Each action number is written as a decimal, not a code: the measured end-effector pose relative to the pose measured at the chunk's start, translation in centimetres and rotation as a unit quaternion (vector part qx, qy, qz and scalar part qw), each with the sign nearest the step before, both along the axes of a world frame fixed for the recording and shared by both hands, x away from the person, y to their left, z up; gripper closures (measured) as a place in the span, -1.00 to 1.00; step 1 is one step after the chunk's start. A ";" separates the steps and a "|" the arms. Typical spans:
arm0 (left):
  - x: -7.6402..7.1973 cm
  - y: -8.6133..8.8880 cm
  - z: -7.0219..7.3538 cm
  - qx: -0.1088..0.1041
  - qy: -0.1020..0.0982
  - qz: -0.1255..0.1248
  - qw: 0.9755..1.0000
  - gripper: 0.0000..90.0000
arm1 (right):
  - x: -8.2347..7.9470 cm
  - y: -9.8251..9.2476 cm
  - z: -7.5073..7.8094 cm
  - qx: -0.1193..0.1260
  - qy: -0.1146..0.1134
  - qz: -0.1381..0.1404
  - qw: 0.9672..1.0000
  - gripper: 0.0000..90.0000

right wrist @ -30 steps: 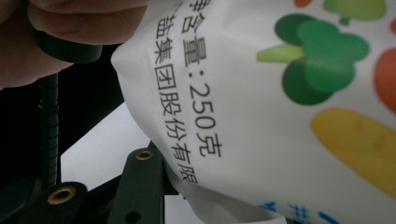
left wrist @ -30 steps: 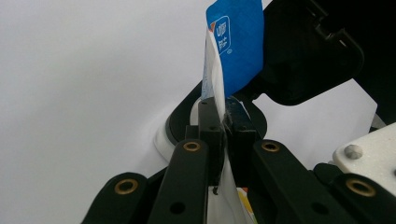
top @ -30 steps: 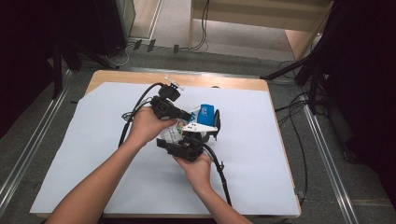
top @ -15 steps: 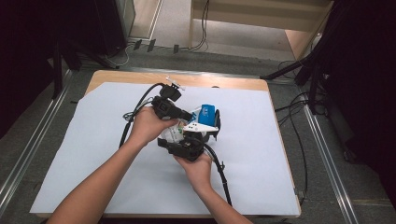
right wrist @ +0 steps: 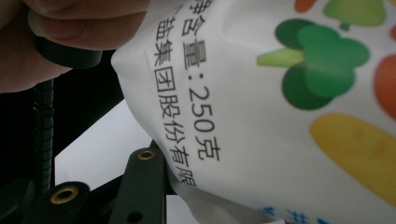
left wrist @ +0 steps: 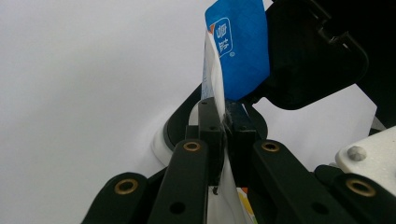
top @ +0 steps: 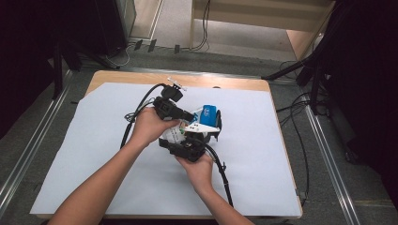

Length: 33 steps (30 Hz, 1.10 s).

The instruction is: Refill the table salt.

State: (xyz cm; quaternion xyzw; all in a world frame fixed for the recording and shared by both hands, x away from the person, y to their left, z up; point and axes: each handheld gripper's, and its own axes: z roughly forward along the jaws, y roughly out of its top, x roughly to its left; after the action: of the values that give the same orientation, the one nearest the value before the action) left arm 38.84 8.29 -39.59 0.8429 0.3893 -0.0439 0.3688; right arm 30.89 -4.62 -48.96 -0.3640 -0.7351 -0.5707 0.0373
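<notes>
A wide white sheet (top: 94,154) covers the wooden surface (top: 220,83) across the middle of the high view. Near its centre, both hands bring the grippers together around a white and blue bag (top: 208,114), lifted off the sheet. The left gripper (left wrist: 225,122) has its jaws clenched on the bag's thin edge. The right gripper (top: 212,136) sits just below, its jaws grasping the printed bag's body.

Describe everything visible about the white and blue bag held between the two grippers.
The bag is a thin glossy pouch, white with a blue end, printed with black characters and coloured vegetable pictures. It is held above the paper-covered table. The left gripper pinches its edge shut; the right gripper presses against its printed side.
</notes>
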 end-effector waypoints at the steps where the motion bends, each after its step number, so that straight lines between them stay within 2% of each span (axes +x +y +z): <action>1: 0.0 0.0 0.0 0.001 -0.001 -0.001 1.000 0.96 | 0.0 0.0 0.0 -0.001 0.000 0.000 1.000 0.43; 24: -0.1 0.1 -0.1 -0.003 -0.001 0.001 1.000 0.96 | 0.0 -0.1 0.0 -0.004 -0.002 0.001 1.000 0.49; 33: -0.2 0.1 0.0 -0.001 -0.002 0.000 1.000 0.95 | 0.1 -0.1 0.0 0.005 0.006 0.004 1.000 0.53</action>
State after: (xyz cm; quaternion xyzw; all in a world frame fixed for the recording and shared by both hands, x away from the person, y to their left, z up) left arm 38.68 8.39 -39.60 0.8424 0.3889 -0.0428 0.3706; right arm 30.97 -4.73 -49.00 -0.3639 -0.7334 -0.5724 0.0459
